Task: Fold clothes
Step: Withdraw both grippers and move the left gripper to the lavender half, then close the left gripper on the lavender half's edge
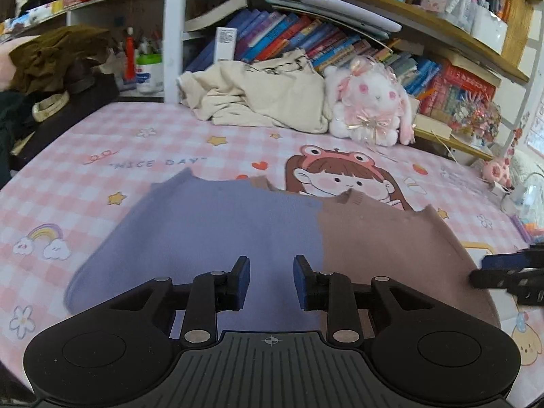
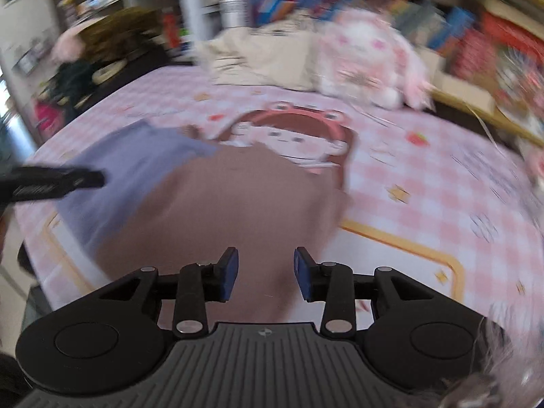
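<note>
The left tool (image 1: 272,280) hangs over the sweater (image 1: 238,238) with its two blue-padded fingers (image 1: 242,282) parted by a moderate gap; nothing lies between them, and the knit shows through the gap, so they pinch nothing. From its own camera I cannot tell whether the fingertips brush the fabric or hover just above it. The right tool (image 2: 265,272) stands likewise, its fingers (image 2: 228,273) set apart and empty, over the brown part of the sweater (image 2: 244,204). Each tool shows in the other's view as a dark shape at the edge: the right tool (image 1: 506,272) just beside the brown side of the garment, the left tool (image 2: 54,180) over the lilac side.

The sweater lies spread flat on the bed, lilac on one half and brown on the other, its far edge uneven and slightly crumpled. Under it is the pink checked sheet (image 1: 102,156) printed with a cartoon girl (image 1: 340,176), stars and a rainbow. Farther back, well apart from the sweater, a cream garment (image 1: 258,98) lies bunched, with a white plush rabbit (image 1: 370,108) just beside it. Behind them rise bookshelves (image 1: 306,37) crowded with books. The right wrist view is blurred
</note>
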